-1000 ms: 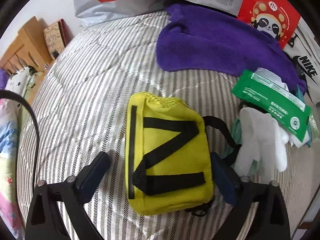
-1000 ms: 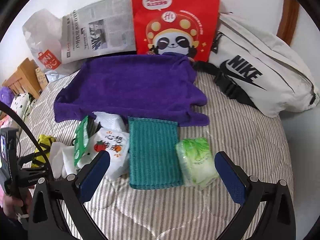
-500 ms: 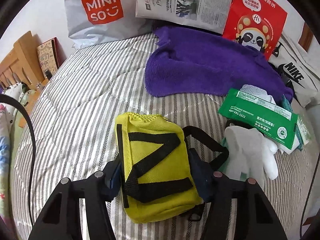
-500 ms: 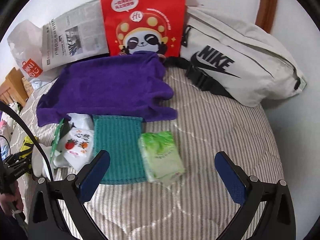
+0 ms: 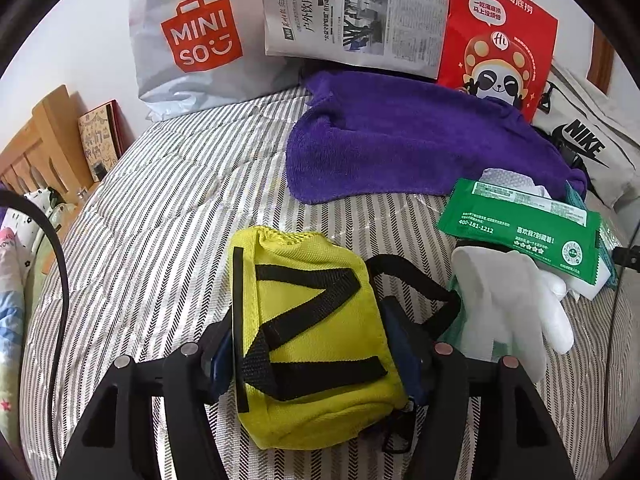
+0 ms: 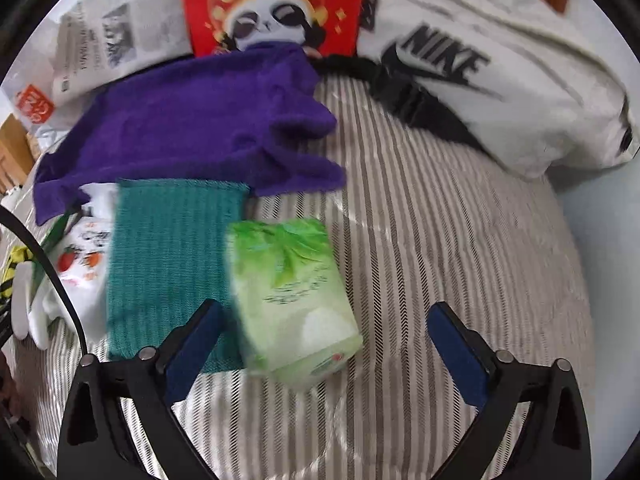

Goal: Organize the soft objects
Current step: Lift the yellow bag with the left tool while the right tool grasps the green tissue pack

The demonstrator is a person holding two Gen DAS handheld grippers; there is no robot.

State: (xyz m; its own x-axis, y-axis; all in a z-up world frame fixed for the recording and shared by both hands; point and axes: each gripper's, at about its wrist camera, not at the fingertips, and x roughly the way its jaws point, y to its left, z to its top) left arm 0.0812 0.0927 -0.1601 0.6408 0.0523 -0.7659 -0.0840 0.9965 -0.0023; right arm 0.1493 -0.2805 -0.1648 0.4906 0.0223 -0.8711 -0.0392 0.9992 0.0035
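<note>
My left gripper point(image 5: 316, 356) is shut on a yellow pouch with black straps point(image 5: 312, 320), its pads pressing both sides, on the striped bed. My right gripper point(image 6: 324, 340) is open and hovers low over a light green tissue pack point(image 6: 288, 296), which lies between the fingers nearer the left one. A teal knitted cloth point(image 6: 168, 256) lies left of the pack. A purple towel point(image 5: 408, 144) is spread behind; it also shows in the right wrist view point(image 6: 192, 120). A white glove point(image 5: 508, 300) and a green wipes pack point(image 5: 520, 224) lie right of the pouch.
Against the wall stand a Miniso bag point(image 5: 200, 40), a newspaper point(image 5: 352, 12) and a red panda bag point(image 5: 496, 36). A white Nike bag point(image 6: 492, 68) lies at the back right. A wooden headboard point(image 5: 36, 140) is at the left. A white snack packet point(image 6: 80, 264) lies beside the teal cloth.
My left gripper closed on the yellow pouch and raised its view. My right gripper moved forward and down toward the green tissue pack, which now lies between its fingers.
</note>
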